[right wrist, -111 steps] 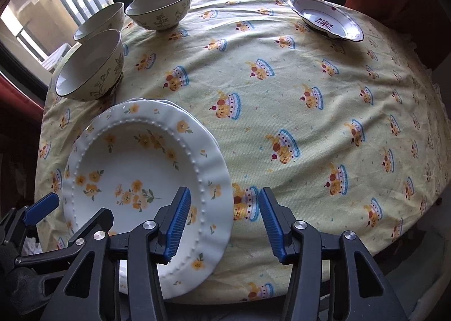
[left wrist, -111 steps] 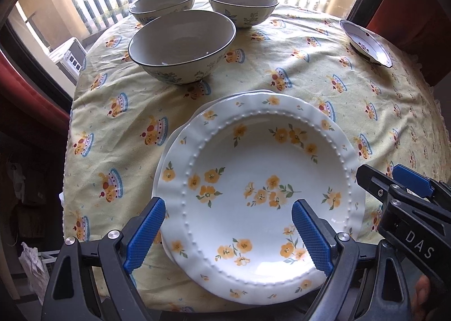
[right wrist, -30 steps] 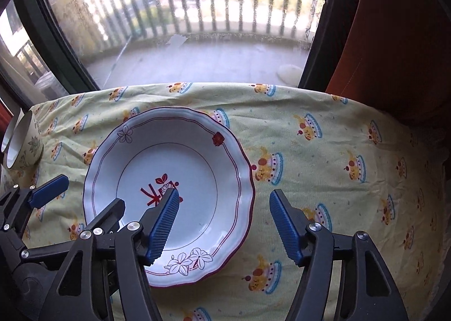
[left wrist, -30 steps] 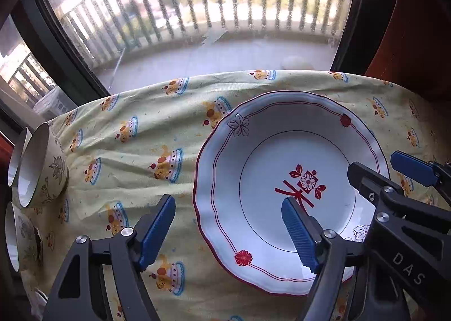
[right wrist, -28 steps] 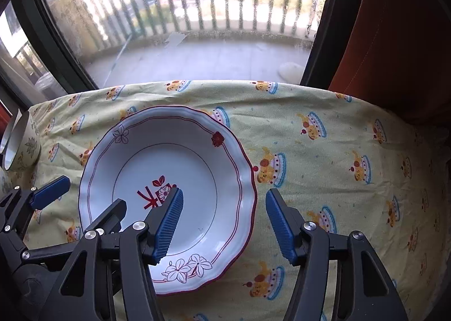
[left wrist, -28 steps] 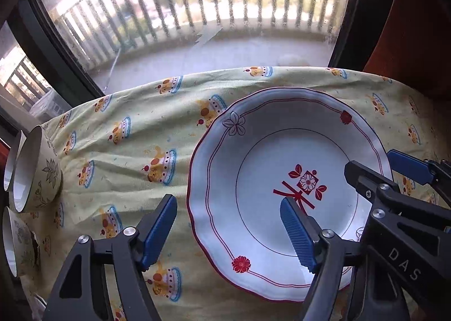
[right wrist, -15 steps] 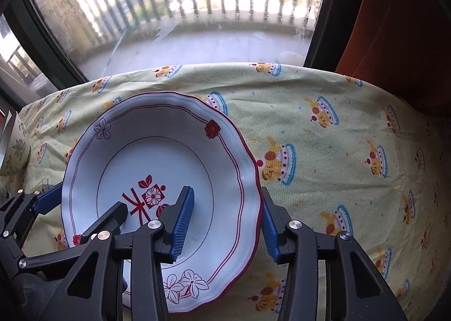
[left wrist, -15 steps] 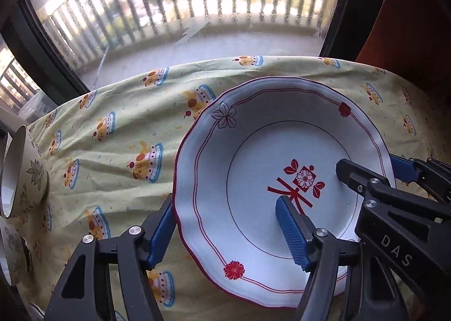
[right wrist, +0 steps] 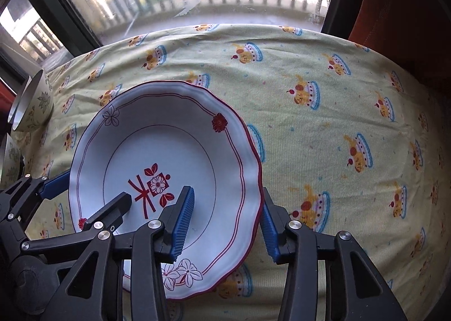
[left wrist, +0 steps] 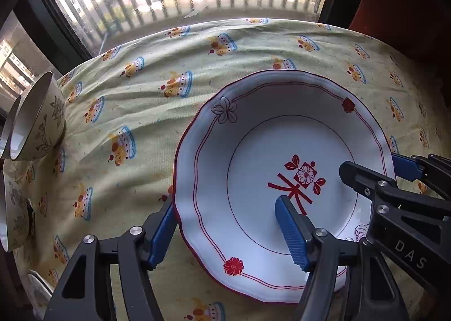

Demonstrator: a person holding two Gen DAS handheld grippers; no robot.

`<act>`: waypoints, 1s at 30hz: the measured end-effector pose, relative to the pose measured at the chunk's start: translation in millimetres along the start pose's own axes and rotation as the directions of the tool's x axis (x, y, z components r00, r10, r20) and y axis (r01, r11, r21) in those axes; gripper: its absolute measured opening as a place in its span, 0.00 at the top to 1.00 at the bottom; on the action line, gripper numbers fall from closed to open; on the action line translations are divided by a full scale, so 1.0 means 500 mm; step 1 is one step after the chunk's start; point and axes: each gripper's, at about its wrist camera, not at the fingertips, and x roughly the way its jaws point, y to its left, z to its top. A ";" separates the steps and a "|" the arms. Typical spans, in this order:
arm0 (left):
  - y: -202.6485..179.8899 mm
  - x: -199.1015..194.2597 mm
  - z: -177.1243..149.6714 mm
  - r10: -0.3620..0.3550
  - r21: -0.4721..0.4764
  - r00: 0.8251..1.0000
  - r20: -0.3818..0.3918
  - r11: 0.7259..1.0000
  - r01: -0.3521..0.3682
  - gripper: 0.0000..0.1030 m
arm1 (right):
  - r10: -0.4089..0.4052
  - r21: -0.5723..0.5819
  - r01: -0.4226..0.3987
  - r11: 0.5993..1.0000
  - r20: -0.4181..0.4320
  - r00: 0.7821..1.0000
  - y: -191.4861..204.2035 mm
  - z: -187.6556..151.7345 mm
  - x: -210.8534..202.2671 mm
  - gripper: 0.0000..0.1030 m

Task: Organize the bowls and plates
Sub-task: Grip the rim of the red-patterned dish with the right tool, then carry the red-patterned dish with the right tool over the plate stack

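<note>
Straddling opposite rims of the white scalloped plate with red trim point(left wrist: 253, 180), the left hand-held gripper point(left wrist: 225, 233) and right hand-held gripper point(right wrist: 225, 222) are each standing with one blue pad inside the well and one outside; both jaws have just been closing, though whether the pads are pressing I cannot tell. It is sitting face up on the cake-print cloth covering the desk point(left wrist: 146, 90). Round, it has no long axis. Probably stiff, glazed, slippery and breakable, it wants a firm rim grip.
</note>
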 end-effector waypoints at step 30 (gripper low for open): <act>0.021 -0.053 -0.068 0.010 -0.081 1.000 -0.006 0.997 -0.011 0.39 | -0.063 -0.038 0.063 0.997 0.008 0.998 0.046 -0.058 -0.029 0.56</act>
